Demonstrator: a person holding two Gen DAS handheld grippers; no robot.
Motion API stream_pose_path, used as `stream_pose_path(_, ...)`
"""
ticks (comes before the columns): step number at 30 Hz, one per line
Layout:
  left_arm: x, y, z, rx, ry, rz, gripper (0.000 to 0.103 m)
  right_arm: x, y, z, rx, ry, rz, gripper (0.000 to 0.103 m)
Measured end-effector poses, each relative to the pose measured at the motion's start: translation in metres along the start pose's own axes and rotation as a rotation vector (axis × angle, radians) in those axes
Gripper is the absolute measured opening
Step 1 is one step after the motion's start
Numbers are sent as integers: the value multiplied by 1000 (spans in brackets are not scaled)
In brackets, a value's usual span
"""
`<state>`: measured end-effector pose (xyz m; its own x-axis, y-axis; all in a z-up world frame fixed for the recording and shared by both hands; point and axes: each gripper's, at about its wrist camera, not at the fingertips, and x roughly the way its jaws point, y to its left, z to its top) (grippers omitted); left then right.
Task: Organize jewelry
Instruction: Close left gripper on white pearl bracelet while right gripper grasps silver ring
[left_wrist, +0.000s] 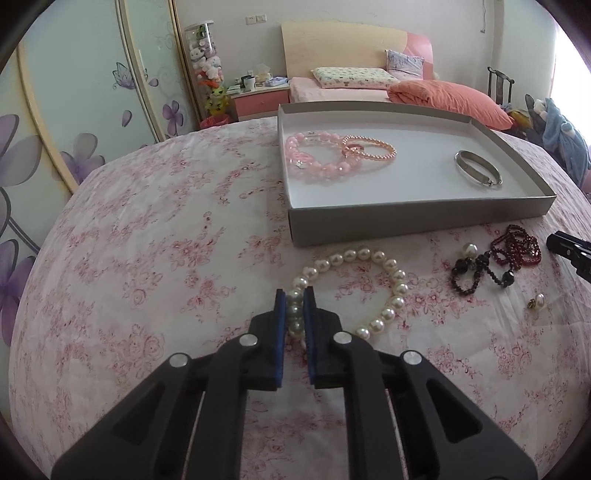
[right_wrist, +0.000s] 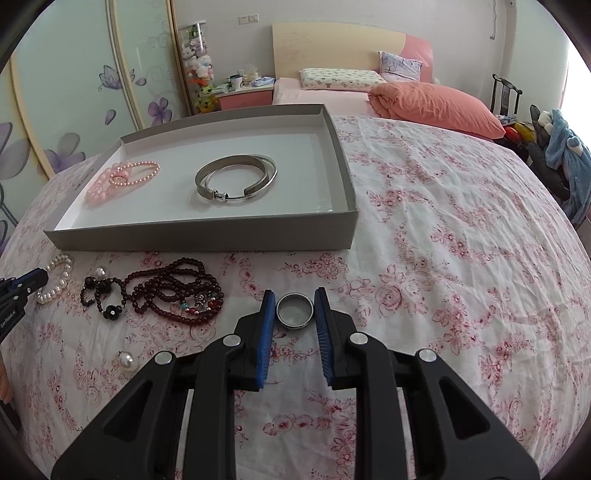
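Observation:
A grey box (left_wrist: 406, 219) (right_wrist: 207, 236) on the floral cloth holds a pink bead bracelet (left_wrist: 317, 157) (right_wrist: 99, 188), a peach bead bracelet (left_wrist: 373, 147) (right_wrist: 136, 171) and a silver bangle (left_wrist: 478, 168) (right_wrist: 236, 181). My left gripper (left_wrist: 295, 297) is shut on a white pearl bracelet (left_wrist: 391, 273) (right_wrist: 59, 278) that lies on the cloth. My right gripper (right_wrist: 294, 297) is closed around a silver ring (right_wrist: 294, 310) on the cloth, pads touching its sides. Dark red beads (left_wrist: 517, 245) (right_wrist: 173, 291), a black bead bracelet (left_wrist: 469, 275) (right_wrist: 99, 295) and a pearl earring (left_wrist: 537, 301) (right_wrist: 127, 358) lie loose.
The table is covered by a pink floral cloth (left_wrist: 147, 258) (right_wrist: 461, 258). Behind it stand a bed (left_wrist: 369, 88) with an orange quilt (right_wrist: 436, 103), a wardrobe (left_wrist: 74, 110) and a chair with clothes (right_wrist: 554, 147). The other gripper's tip shows at the edges (left_wrist: 569, 251) (right_wrist: 22, 284).

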<state>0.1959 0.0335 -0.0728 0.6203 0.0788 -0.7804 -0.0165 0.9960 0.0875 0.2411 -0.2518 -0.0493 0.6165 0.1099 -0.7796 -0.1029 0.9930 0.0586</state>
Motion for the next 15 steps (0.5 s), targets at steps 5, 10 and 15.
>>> stream_pose_path(5,0,2,-1,-8,0,-8,11,0,0,0,-2,0,-1,23)
stream_pose_path(10,0,3,0,-9,0,-9,11,0,2,0,-7,0,-4,23)
stream_pose_path(15,0,4,0,-12,-1,-13,10,0,3,0,-14,-1,-5,23)
